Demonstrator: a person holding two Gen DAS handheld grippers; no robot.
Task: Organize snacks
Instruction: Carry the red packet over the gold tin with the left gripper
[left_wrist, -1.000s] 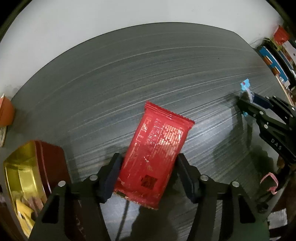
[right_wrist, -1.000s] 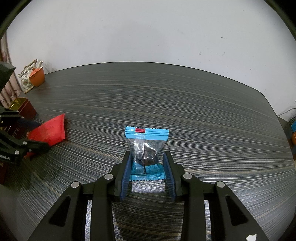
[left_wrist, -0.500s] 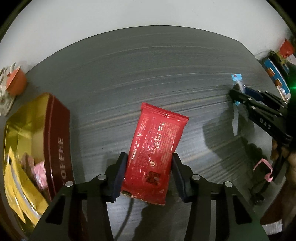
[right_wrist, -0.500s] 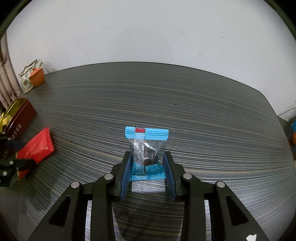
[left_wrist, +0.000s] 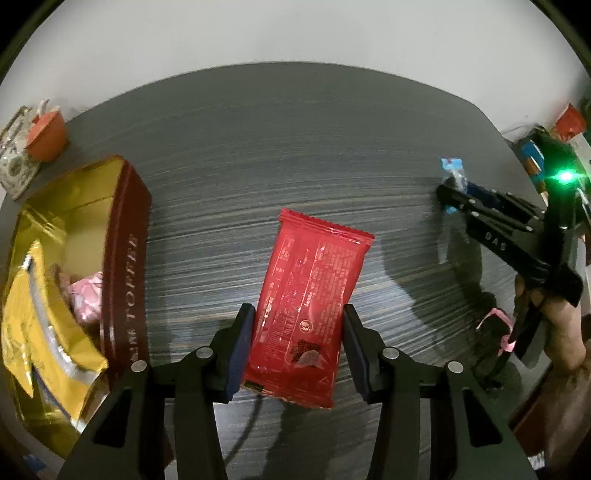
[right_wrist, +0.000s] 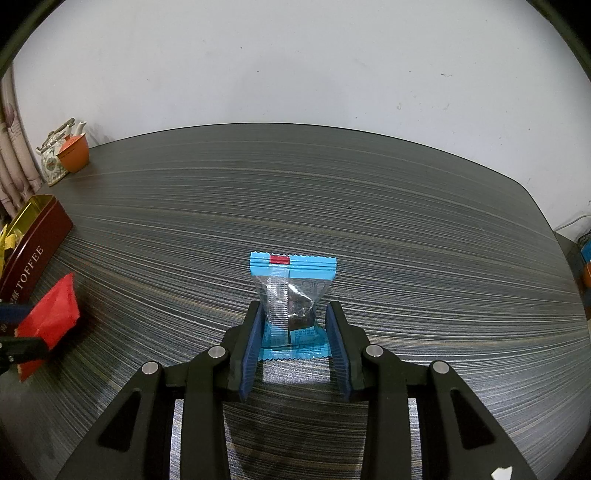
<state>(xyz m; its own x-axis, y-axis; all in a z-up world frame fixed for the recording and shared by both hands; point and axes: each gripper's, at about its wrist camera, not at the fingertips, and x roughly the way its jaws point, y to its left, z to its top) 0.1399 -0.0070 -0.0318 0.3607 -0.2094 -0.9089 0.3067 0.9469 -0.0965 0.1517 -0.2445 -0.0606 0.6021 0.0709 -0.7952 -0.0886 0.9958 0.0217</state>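
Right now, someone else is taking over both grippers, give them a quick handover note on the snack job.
Left gripper: shut on the red packet, held above the table beside the toffee tin.
Right gripper: shut on the blue-ended packet, out over mid-table.
Done: the tin is open and already holds yellow and pink wrapped snacks.
Left: probably drop both packets into the tin.

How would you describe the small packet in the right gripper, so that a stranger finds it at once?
On the dark striped table, look between the blue-padded fingers of the right gripper. There is a small clear packet with light blue ends, a dark sweet inside. Unlike the larger red wrapper at the left gripper, it is see-through.
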